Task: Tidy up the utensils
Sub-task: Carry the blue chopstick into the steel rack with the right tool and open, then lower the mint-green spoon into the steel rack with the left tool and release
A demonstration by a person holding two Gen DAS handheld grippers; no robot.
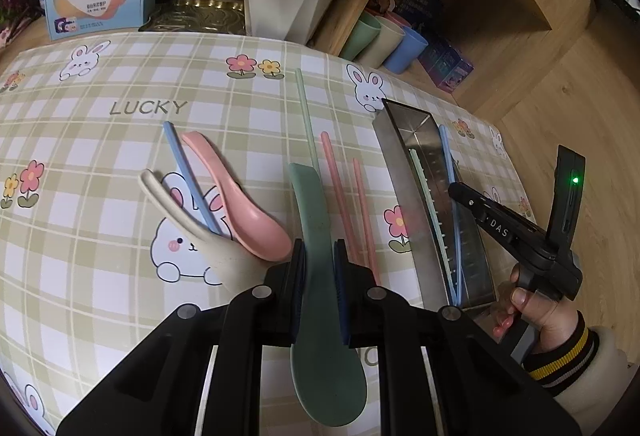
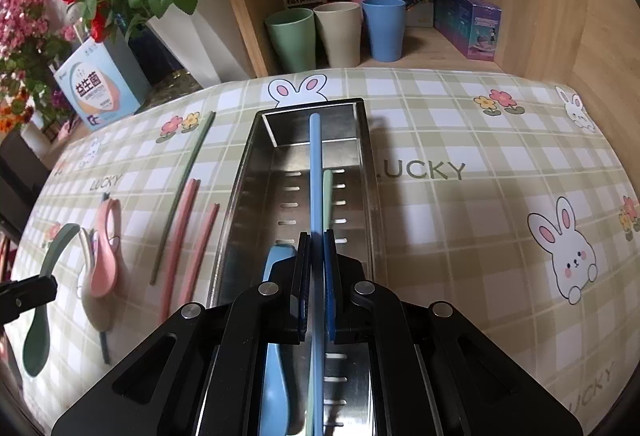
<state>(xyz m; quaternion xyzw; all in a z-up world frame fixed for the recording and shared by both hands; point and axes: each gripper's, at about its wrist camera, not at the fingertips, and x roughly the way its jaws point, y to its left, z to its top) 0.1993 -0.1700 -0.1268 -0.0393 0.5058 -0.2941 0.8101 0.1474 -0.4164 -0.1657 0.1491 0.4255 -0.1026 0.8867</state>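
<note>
Partly done: right hand-held gripper (image 2: 317,288) clamps a blue chopstick (image 2: 315,172) over the metal tray (image 2: 240,196), left hand-held gripper (image 1: 319,276) grips the green spoon (image 1: 316,276); pink chopsticks (image 1: 348,204) remain on the desk (image 1: 120,140).

Right gripper (image 2: 316,268) clamping blue chopstick (image 2: 315,172), over steel tray (image 2: 240,188), checked tablecloth (image 2: 460,236)

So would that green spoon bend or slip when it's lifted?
Probably stiff: the green spoon keeps its curve in the left hand-held gripper. Likely light, being thin and plastic-looking. It might pivot, since the pads grip only its narrow handle.
</note>
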